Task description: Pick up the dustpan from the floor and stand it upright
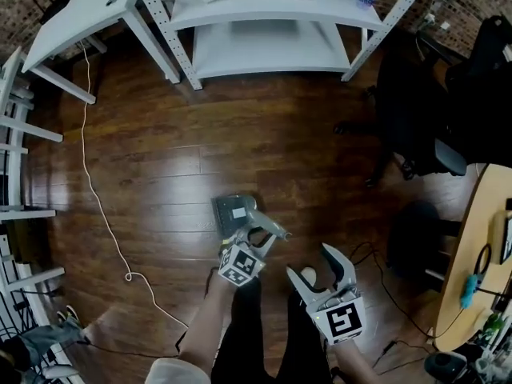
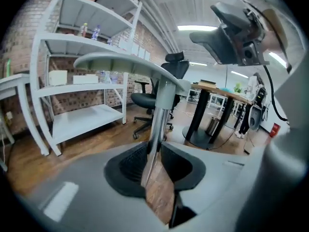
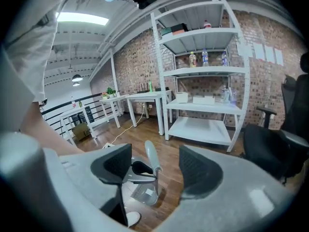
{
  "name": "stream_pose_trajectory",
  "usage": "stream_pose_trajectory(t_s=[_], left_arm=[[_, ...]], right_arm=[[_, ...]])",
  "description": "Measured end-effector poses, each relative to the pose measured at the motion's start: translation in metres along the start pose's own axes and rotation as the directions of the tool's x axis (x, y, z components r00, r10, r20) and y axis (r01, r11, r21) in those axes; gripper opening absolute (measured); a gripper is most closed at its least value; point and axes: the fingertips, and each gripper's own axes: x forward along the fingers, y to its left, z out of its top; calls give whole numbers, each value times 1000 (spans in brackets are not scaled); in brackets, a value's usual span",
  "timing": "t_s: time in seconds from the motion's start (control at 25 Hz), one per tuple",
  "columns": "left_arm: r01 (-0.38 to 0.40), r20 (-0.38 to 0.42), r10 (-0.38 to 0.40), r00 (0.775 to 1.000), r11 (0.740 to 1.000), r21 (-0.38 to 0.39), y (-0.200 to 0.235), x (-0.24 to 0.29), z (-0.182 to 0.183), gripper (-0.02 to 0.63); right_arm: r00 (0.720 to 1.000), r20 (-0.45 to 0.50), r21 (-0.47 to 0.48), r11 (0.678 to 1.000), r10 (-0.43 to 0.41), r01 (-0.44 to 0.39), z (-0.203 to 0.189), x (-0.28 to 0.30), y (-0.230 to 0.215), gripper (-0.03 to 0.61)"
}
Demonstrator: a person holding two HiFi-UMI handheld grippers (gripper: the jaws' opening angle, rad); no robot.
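The grey dustpan (image 1: 233, 212) hangs off the wooden floor, its flat pan toward the shelves and its handle (image 1: 273, 229) pointing right. My left gripper (image 1: 258, 237) is shut on the handle's metal shaft (image 2: 157, 124), which stands up between the pads in the left gripper view, with the grey grip (image 2: 128, 64) across its top. My right gripper (image 1: 314, 264) is open beside it, to the right, with nothing between its jaws. In the right gripper view the dustpan (image 3: 143, 193) and its handle (image 3: 151, 159) show beyond the open right gripper (image 3: 155, 168).
A white shelf rack (image 1: 264, 22) stands at the far side and a white table (image 1: 88, 10) at the far left. A white cable (image 1: 100, 206) runs across the floor on the left. A black office chair (image 1: 416, 126) and a round wooden table (image 1: 480, 246) are at the right.
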Motion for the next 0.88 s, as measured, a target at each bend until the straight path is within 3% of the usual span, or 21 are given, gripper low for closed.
stream_pose_trajectory(t_s=[0.24,0.56,0.76,0.88], left_arm=[[-115,14,120,993,977,-177,31,-47,-26,104],[-230,-54,225,973,909,-347,29,-121,-58,144],[-312,-16,330,944,873,-374,-4,-193,-16,160],[-374,81,430,899,851,-369,-24,-234,41,169]], right_arm=[[999,-46,-34,999,23,-24,13,11,45,295],[998,-48,-44,998,44,-46,38,-16,86,295],[998,30,-55,997,52,-50,70,-72,108,295],[989,133,-101,994,59,-46,95,-112,111,295]])
